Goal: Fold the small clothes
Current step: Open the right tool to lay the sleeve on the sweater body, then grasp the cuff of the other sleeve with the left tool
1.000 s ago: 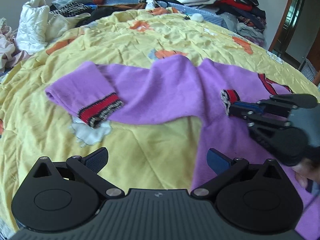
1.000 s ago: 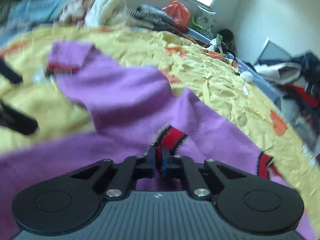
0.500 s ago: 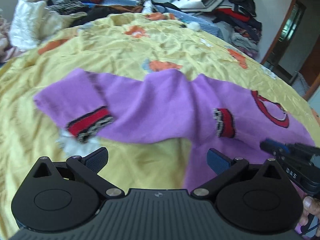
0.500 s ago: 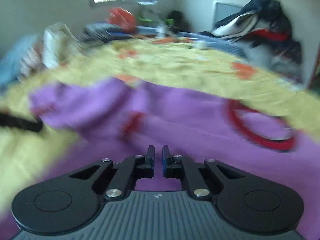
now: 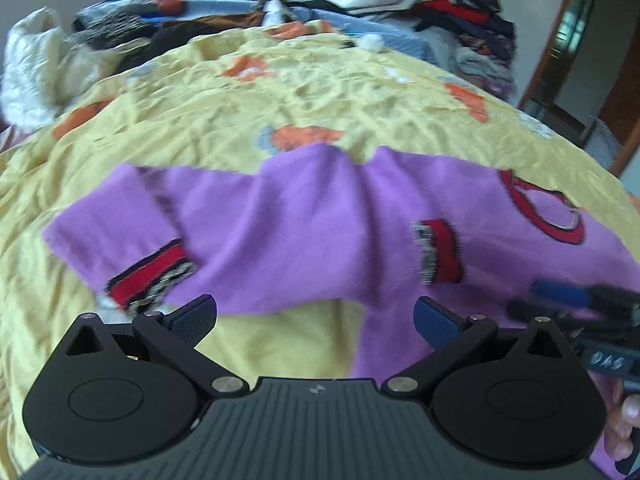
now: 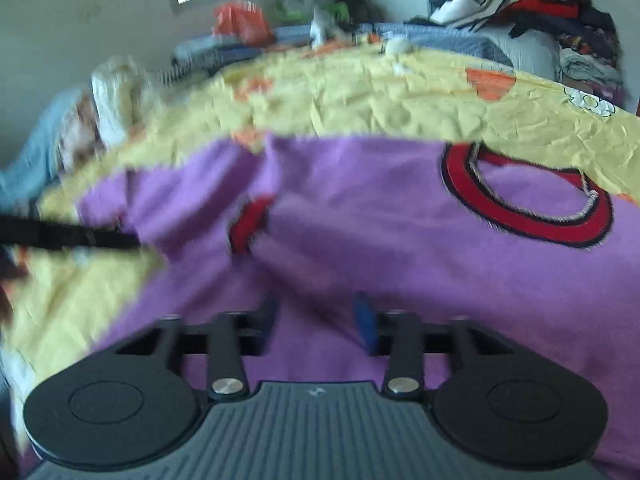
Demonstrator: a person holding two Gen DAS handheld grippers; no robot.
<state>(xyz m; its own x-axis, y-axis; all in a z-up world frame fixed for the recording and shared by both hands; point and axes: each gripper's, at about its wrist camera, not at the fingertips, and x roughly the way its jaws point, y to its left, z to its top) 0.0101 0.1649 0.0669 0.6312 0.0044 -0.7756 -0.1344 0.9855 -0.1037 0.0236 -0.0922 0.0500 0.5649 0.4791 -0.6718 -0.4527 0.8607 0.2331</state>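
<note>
Yellow bedspread [image 5: 360, 92] carries the purple sweater [image 5: 304, 220], long axis across the bed. Right gripper [image 6: 320, 316], nearer the body, has just been opening, nothing between its fingers. Left gripper [image 5: 316, 316] fingers stand apart, empty, near the left cuff [image 5: 148, 280].

My right gripper [image 6: 320, 316] has let go of the striped cuff [image 6: 250, 226], its jaws just opening empty, and drawn back over the purple sweater [image 6: 400, 248].

The sweater [image 5: 304, 224] lies spread across the middle of the frame on the bedspread [image 5: 320, 96]. One cuff [image 5: 148, 276] sits lower left, the collar [image 5: 540, 212] right. Piled clothes [image 5: 452, 4] occupy the upper right, behind the bedspread.
</note>
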